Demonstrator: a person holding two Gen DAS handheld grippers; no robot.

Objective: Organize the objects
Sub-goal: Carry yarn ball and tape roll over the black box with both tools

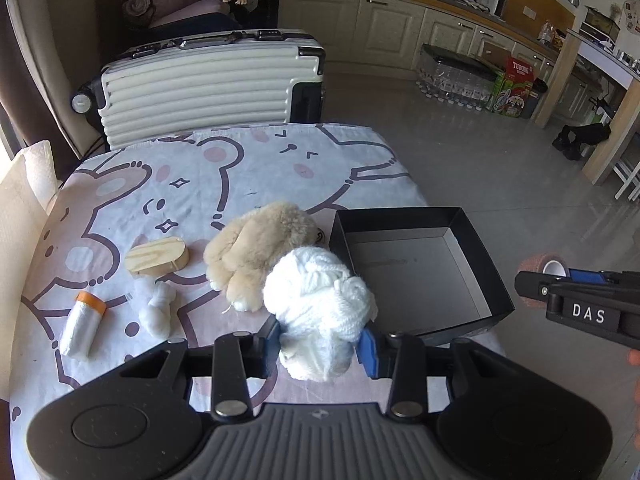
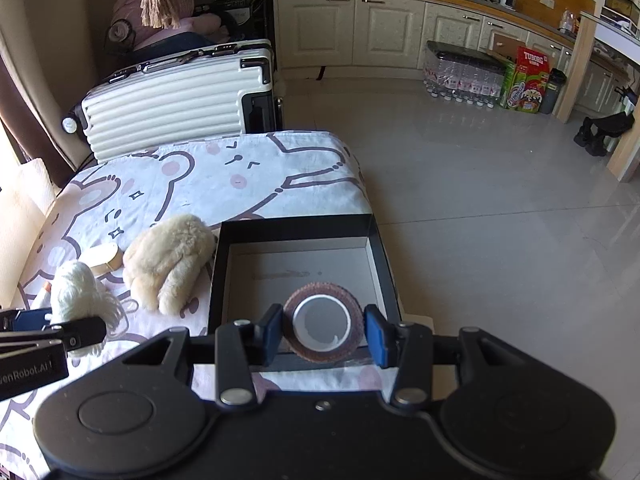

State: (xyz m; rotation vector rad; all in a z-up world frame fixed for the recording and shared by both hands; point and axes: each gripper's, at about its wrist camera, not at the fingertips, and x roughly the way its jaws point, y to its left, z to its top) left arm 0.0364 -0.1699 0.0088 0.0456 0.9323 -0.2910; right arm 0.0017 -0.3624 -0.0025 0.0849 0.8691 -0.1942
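Left gripper (image 1: 318, 346) clamps white yarn (image 1: 320, 300); right gripper (image 2: 322, 334) clamps tape roll (image 2: 324, 322) over black box (image 2: 296, 224).

White ribbed suitcase (image 1: 208, 80) behind the table, bottled water packs (image 2: 460, 76) beside cream cabinets (image 2: 352, 28).

We read "DAS" in white letters on the right gripper (image 1: 538, 280) as it shows in the left wrist view. "enRobot.AI" stands on the left gripper (image 2: 52, 322) in the right wrist view, its first letters cut off. "TUBORG" is printed on the red carton (image 2: 534, 66) on the floor.
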